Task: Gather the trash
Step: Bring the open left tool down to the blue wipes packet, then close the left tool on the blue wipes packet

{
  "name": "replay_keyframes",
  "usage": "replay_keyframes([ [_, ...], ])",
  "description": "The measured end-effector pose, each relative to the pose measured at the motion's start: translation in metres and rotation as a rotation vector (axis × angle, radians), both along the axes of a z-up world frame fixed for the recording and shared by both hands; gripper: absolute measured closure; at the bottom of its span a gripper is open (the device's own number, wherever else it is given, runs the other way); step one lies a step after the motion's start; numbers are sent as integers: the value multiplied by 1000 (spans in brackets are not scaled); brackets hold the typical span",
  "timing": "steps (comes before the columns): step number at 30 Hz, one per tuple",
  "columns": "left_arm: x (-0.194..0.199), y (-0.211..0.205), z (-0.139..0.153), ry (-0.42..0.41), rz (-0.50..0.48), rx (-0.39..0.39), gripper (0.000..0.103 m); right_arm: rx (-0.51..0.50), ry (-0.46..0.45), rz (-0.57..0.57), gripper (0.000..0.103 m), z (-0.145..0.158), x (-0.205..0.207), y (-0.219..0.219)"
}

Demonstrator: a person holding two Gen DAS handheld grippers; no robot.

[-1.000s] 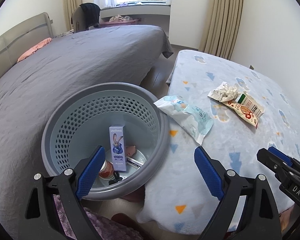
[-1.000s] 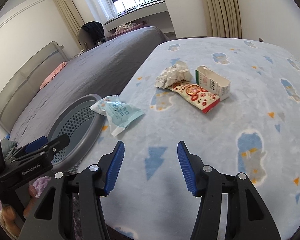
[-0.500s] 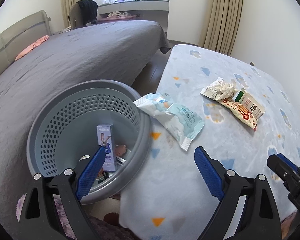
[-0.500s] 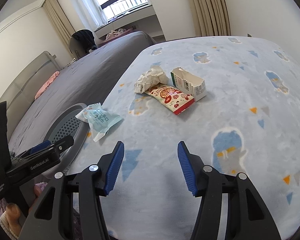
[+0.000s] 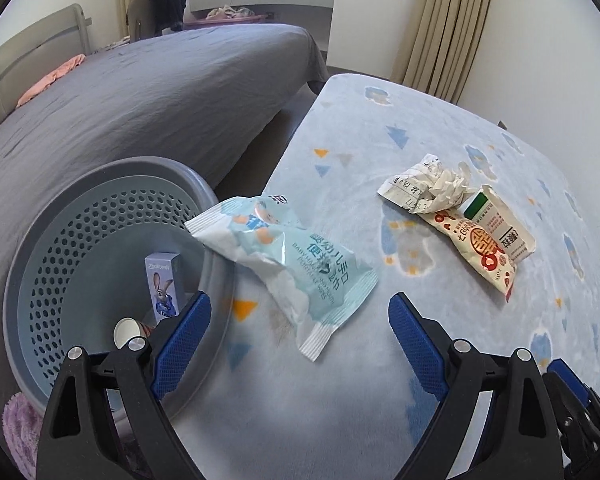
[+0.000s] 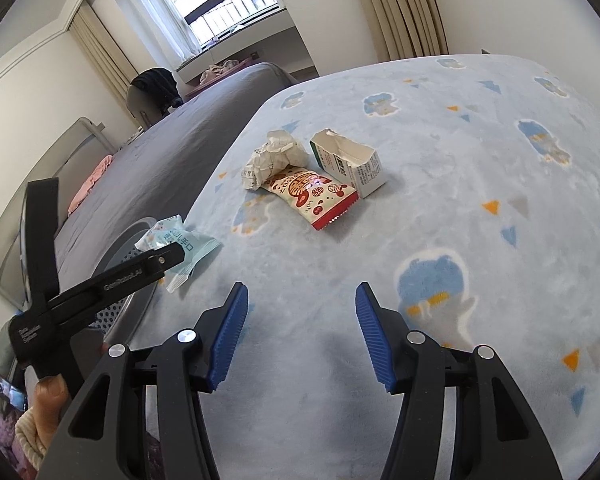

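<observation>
On the blanket [image 5: 340, 420], wipes packet [image 5: 296, 264] lies seemingly just beyond open left claw [image 5: 298, 334].

Four pieces of trash are seen on the blanket: one pale blue wipes packet [image 5: 296, 264], one crumpled paper [image 5: 428, 188], one red-and-white snack wrapper [image 5: 476, 248] and one opened carton [image 5: 500, 224]. One grey basket [image 5: 60, 240] is seen at lower left, with one small box [image 5: 163, 280] and one cup [image 5: 125, 330] counted inside.

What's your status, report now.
Left gripper open, empty, facing the wipes packet at the basket rim. Right gripper open, empty. Crumpled paper, snack wrapper, carton on the blanket. Nothing blocking.
</observation>
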State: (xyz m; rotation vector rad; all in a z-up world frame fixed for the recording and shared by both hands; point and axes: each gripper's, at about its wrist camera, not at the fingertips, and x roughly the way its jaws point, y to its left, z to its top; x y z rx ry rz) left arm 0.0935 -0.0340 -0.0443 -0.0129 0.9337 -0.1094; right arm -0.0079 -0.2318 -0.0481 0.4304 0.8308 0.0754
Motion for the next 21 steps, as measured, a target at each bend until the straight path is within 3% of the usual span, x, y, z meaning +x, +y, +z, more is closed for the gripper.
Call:
replay_keyframes([
  [21, 32, -16, -19, 28, 20, 6, 14, 20, 20, -15, 49, -10, 7, -8],
])
